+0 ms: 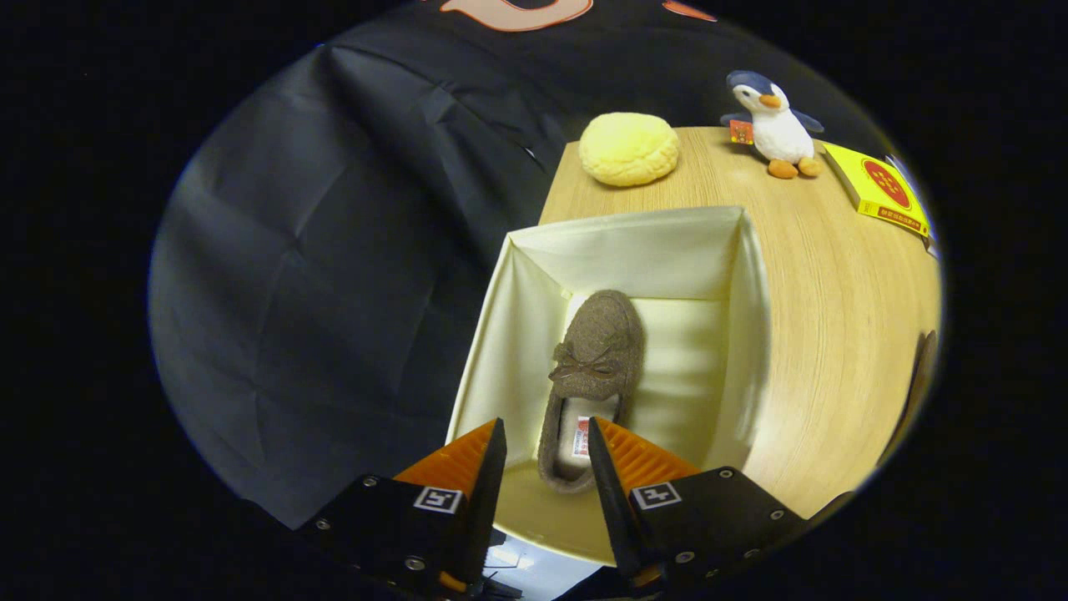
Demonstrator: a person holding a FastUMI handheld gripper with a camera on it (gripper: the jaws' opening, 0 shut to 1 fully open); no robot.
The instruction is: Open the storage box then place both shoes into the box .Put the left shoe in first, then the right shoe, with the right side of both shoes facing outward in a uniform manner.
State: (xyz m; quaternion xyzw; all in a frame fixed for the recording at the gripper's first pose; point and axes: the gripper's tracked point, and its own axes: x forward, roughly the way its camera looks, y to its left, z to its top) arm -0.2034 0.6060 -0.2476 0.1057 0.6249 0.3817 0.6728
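**Gripper above open storage box, one shoe inside**

The gripper (546, 442) is positioned over the near end of the storage box (513, 334). Its two fingers are spread apart, with a clear gap between them. Nothing is pinched. The heel of the shoe (594, 367) is visible through this gap, lying below the fingertips; contact between the fingers and the shoe cannot be confirmed.

The storage box is open, with pale inner walls and a pale floor. It rests on the wooden table (826, 334), at the table's left edge. The shoe is a brown, fuzzy slipper with a small bow on its upper. It lies sole down on the box floor, along the left wall, with its heel toward the gripper and its toe pointing to the far wall. The floor area to the right of the shoe is bare.

Beyond the box, a round yellow plush cushion (628, 148) sits on the far part of the table. To its right stands a penguin plush toy (776, 125), upright, with a small tag at its side. Further right, a yellow box (876, 190) with a red round mark lies flat near the table's right side. A dark cloth wall (334, 275) hangs to the left of the table and behind it.
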